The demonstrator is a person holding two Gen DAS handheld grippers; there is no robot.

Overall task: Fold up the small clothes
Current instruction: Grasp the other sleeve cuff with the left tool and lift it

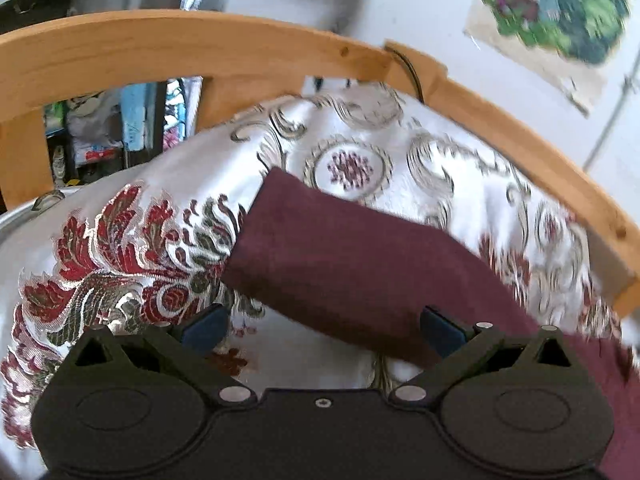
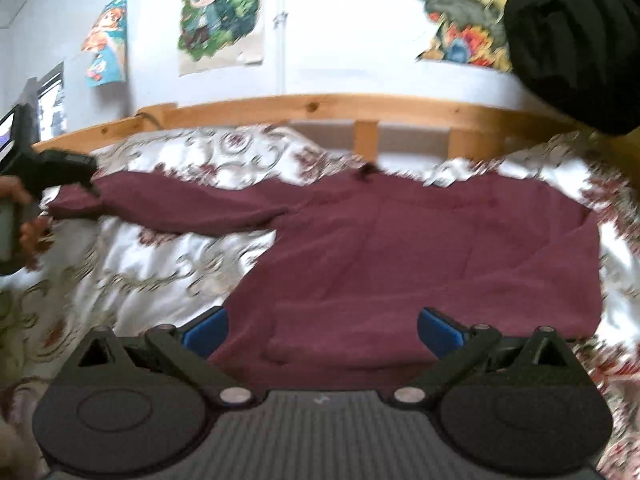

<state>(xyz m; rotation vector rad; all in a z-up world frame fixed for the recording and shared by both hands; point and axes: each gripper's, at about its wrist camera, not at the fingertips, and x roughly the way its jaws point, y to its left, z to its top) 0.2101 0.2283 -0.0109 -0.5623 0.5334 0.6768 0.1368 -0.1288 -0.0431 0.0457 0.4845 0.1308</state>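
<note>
While the maroon sweater (image 2: 400, 248) lay spread flat on the bed, we judged the folding barely begun. Its body was open and unfolded on the patterned bedspread (image 2: 160, 264), one sleeve (image 2: 172, 204) stretched straight out toward our left, and no fold line showed anywhere in the right wrist view. The opposite sleeve could not be made out; it may lie under or along the body. We took the sleeves, then the body, as all still to be folded.

Left tool (image 1: 324, 320): jaws wide apart, nothing between them, hovering just above the cuff end of the sleeve (image 1: 320, 256), which ran diagonally across the bedspread (image 1: 120, 264). From the right wrist view the left tool (image 2: 86, 180) sat at the sleeve's far tip; contact could not be confirmed through the blur.

Right tool (image 2: 322, 328): jaws wide, empty, positioned over the sweater's lower hem, apparently not gripping it.

Count: one garment, maroon. Two tools, both open. One wooden bed frame (image 2: 320, 108) along the wall. Four posters (image 2: 220, 16) in the right view, though the edges were blurred. No other clothing identified on the bed; a dark shape at upper right (image 2: 572, 40) was too unclear to name.
</note>
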